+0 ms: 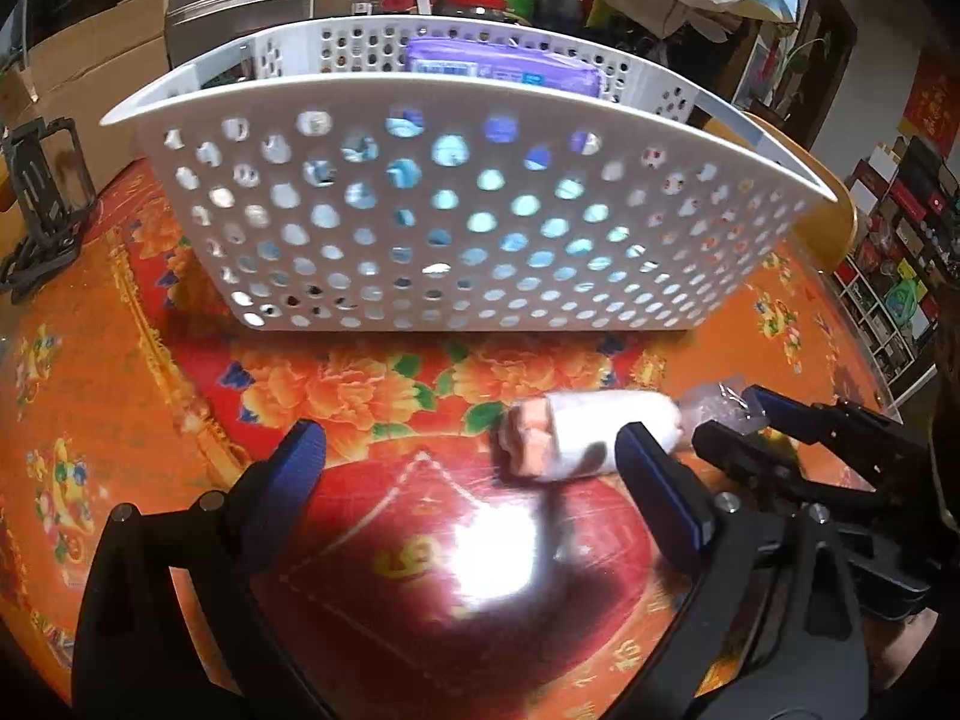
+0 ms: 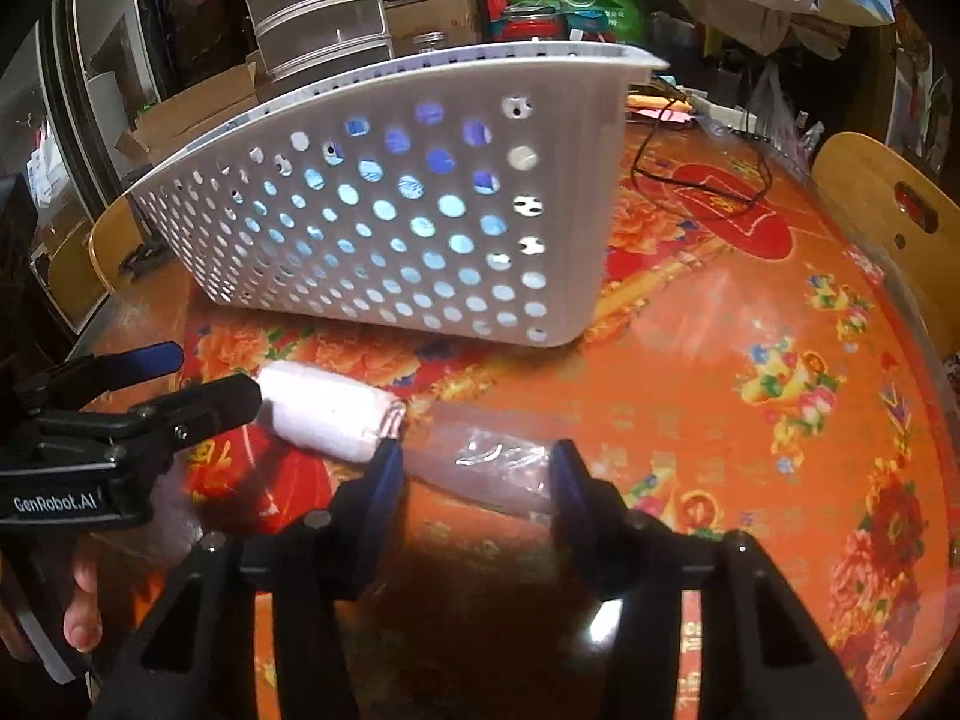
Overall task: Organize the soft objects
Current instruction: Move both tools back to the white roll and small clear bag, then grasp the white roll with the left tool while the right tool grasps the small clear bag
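A soft white roll (image 1: 591, 435) with a pink end, wrapped in clear plastic, lies on the red flowered table in front of the white perforated basket (image 1: 420, 228). A purple pack (image 1: 498, 63) sits inside the basket. My left gripper (image 1: 474, 456) is open wide and low over the table, its right finger beside the roll, nothing between its pads. In the right wrist view the roll (image 2: 330, 414) lies left of my right gripper (image 2: 477, 471), which stands half open around the wrap's clear plastic tail (image 2: 498, 462). The left gripper (image 2: 198, 375) is at the roll's far end.
A black metal frame (image 1: 42, 204) stands at the table's left edge. A black cable (image 2: 708, 180) loops on the table right of the basket (image 2: 420, 240). A wooden chair back (image 2: 888, 210) rises at the right. Boxes and bags crowd behind. A person's hand (image 2: 84, 600) shows at lower left.
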The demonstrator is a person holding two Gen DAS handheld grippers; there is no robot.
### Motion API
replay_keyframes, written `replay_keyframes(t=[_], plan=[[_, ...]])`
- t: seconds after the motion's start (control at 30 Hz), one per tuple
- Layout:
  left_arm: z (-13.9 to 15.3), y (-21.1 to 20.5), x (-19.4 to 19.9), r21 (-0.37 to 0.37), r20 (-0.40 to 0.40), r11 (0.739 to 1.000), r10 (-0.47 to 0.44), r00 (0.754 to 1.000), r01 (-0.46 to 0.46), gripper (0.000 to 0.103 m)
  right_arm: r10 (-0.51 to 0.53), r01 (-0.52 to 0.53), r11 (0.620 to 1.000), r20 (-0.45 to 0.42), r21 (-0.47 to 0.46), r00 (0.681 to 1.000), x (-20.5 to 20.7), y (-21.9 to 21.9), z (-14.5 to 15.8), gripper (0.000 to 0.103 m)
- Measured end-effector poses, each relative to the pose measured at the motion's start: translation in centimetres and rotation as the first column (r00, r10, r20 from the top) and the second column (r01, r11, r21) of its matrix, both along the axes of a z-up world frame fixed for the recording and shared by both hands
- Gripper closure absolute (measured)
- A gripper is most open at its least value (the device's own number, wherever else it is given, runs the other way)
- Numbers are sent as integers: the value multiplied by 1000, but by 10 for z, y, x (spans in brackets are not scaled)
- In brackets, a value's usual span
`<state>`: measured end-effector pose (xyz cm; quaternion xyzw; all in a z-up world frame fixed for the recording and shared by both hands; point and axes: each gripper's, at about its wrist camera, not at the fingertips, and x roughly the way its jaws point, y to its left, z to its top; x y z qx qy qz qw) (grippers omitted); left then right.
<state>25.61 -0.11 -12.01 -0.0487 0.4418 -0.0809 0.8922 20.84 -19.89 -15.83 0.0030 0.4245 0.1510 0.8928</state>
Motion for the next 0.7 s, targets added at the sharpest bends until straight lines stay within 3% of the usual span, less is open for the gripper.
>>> replay_keyframes(t=[0.33,0.7], plan=[[-2,-40,7,12,-3,999,-39,999,39,7,-39,39,999,4,6,999,-6,-26,2,53],[-5,-47,10,17,-9,999,-41,999,41,7,-62,62,998,-2,10,998,-10,-43,-1,53]])
